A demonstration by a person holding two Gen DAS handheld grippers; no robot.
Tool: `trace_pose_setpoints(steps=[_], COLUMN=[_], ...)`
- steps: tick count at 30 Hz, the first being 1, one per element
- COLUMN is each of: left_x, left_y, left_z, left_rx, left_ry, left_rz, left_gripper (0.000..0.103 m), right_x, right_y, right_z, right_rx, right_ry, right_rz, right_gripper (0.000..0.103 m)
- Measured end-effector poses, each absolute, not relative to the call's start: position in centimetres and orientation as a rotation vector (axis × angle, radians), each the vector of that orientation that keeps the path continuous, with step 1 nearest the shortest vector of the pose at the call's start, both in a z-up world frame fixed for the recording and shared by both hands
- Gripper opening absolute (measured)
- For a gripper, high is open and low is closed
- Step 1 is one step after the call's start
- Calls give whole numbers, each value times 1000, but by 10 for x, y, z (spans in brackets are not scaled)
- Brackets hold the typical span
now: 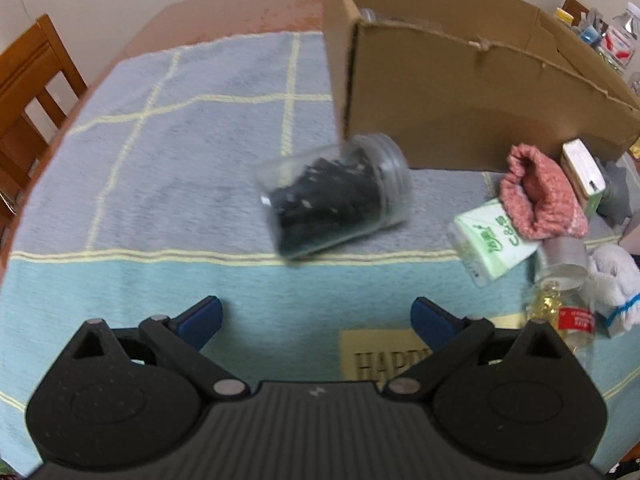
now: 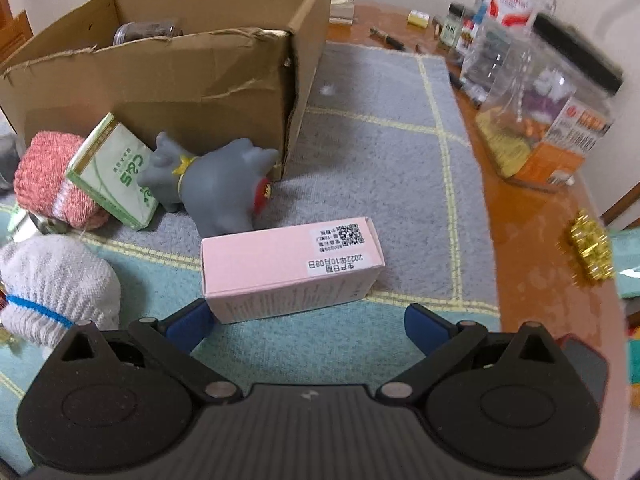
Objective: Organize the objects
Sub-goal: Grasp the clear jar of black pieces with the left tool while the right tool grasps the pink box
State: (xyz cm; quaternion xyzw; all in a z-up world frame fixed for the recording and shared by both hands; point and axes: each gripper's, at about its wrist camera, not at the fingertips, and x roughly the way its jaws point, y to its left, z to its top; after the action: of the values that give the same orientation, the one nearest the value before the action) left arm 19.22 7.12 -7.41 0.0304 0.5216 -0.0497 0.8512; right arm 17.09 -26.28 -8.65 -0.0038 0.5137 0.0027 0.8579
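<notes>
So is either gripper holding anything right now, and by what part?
Nothing is held. Left gripper and right gripper are both open; the pink box lies just ahead, ungripped.

Soft, even indoor light; both fisheye views bend at the edges, with slight motion blur.

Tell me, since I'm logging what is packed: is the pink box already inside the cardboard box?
No. The pink box lies on the mat just ahead of the open right tool, outside the cardboard box.
</notes>
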Motion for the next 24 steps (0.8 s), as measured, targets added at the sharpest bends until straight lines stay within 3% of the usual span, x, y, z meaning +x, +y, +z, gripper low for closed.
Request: trace_pose_setpoints(steps=[24], left_x=[226], left_y=[38], left_z=[-74], left_rx=[42], left_ry=[952], left_rz=[129], left_gripper=[102], right_x=[173], right_y=[-255], right_z=[-88], right_rx=[-71], right_ry=[988], right_rz=[105], right_gripper=[103])
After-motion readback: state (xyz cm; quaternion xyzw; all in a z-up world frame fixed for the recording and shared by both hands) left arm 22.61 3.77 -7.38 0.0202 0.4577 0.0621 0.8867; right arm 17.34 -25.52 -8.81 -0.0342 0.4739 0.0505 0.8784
